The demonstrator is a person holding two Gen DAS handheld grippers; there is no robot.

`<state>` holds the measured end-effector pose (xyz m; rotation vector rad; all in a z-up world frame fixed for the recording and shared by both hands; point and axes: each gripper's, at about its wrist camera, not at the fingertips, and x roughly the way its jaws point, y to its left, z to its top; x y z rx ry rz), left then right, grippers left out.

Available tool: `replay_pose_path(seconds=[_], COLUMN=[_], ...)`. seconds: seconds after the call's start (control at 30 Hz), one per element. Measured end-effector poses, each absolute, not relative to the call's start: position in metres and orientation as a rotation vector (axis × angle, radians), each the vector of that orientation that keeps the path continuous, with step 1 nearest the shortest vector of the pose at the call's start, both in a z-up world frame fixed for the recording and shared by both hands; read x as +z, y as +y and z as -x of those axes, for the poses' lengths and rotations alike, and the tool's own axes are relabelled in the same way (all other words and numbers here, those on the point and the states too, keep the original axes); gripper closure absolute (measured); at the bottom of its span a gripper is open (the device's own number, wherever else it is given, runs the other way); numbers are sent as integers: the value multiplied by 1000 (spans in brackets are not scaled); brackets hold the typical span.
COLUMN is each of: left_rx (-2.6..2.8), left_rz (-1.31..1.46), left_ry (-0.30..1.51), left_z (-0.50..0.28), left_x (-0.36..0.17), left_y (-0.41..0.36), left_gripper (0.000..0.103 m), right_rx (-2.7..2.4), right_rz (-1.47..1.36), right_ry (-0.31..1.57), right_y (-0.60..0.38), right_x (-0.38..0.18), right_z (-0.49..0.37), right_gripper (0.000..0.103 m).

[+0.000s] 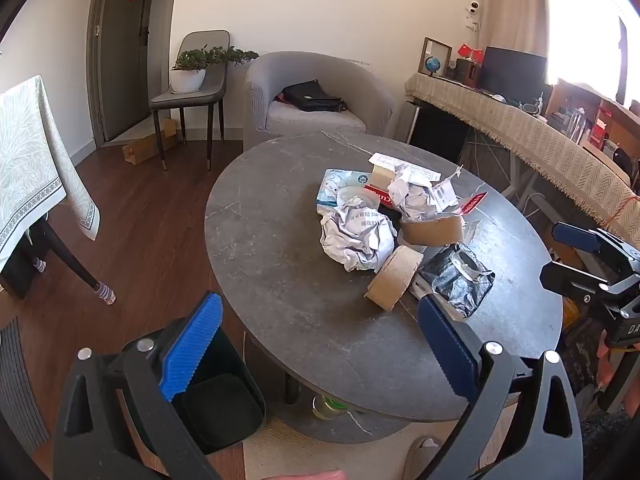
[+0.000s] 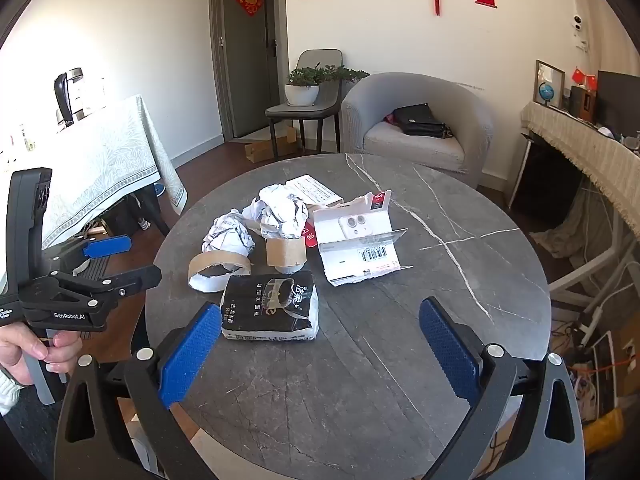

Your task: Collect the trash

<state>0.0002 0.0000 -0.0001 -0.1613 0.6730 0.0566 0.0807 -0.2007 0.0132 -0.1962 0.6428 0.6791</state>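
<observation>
While both grippers hung above the near edge of the round grey table (image 2: 400, 360), each was spread wide and held nothing: the left gripper (image 1: 320, 344) over the table's left rim, above a black bin (image 1: 224, 404) on the floor, the right gripper (image 2: 320, 344) just short of a black tissue pack (image 2: 272, 306). The trash lay clustered mid-table: crumpled paper (image 1: 356, 240), cardboard tape rings (image 1: 394, 278) and a torn-open phone box (image 2: 362, 244), several pieces touching.
</observation>
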Motion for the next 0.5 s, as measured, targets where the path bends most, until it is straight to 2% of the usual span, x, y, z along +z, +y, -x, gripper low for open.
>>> replay_pose_path(seconds=[0.5], left_rx=[55], left_rz=[160], left_ry=[665], left_z=[1], left_x=[-4], left_y=[1], left_gripper=[3], right_rx=[689], right_rz=[201], right_ry=[625], right_y=[-197], right_x=[15], right_z=[-80], right_gripper=[3])
